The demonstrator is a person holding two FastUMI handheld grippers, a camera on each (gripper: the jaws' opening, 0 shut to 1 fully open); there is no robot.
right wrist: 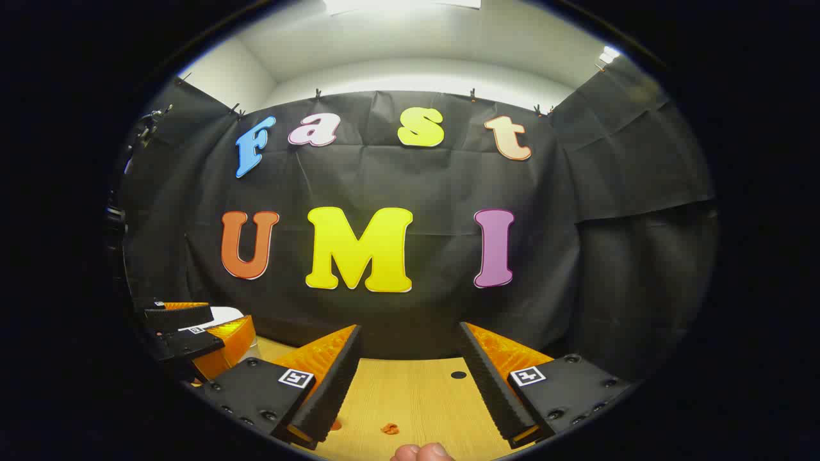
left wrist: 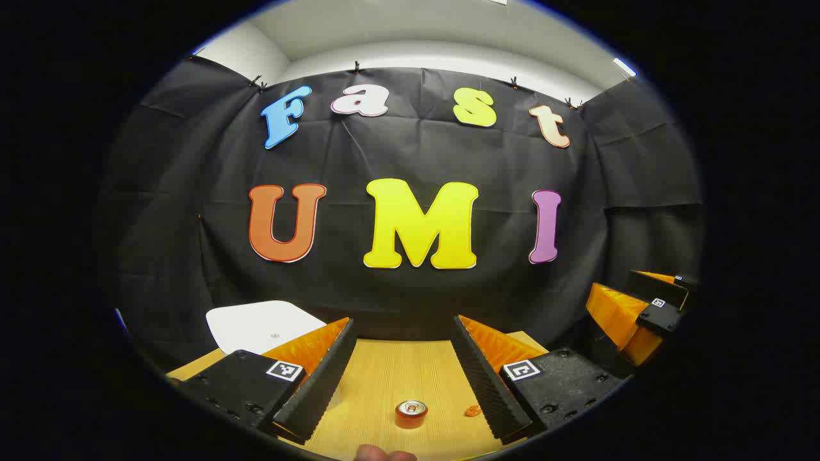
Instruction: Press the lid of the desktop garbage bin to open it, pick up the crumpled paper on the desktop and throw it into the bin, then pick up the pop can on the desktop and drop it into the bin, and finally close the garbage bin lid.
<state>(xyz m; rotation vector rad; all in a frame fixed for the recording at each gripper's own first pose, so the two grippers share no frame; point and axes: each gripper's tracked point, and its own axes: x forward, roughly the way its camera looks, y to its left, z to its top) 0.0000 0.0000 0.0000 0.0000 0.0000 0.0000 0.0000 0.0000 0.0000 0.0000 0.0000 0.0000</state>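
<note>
Nearest the lens in the left gripper view, the left claw (left wrist: 402,374) hangs with its two ribbed fingers spread wide and nothing between them, raised above the pale wood-grain table (left wrist: 384,371). Likewise the right claw (right wrist: 410,381) in the right gripper view stands spread and empty over the same table.

Behind the left claw's left finger sits the white rounded lid of the desktop garbage bin (left wrist: 262,325). It looks tilted, but I cannot tell whether it is open or shut, and the bin's body is hidden.

Smaller, the short red pop can with a silver top (left wrist: 411,413) stands upright on the table, low between the left claw's fingers and well apart from the bin. Smallest, a crumpled scrap of orange paper (left wrist: 473,410) lies just beside the can, near the right finger.

My judgement of the risks: the can is upright and smooth, so a claw closing off-centre could tip it and send it rolling. The paper is tiny and low, so the fingers may close above it or nudge the can beside it.
</note>
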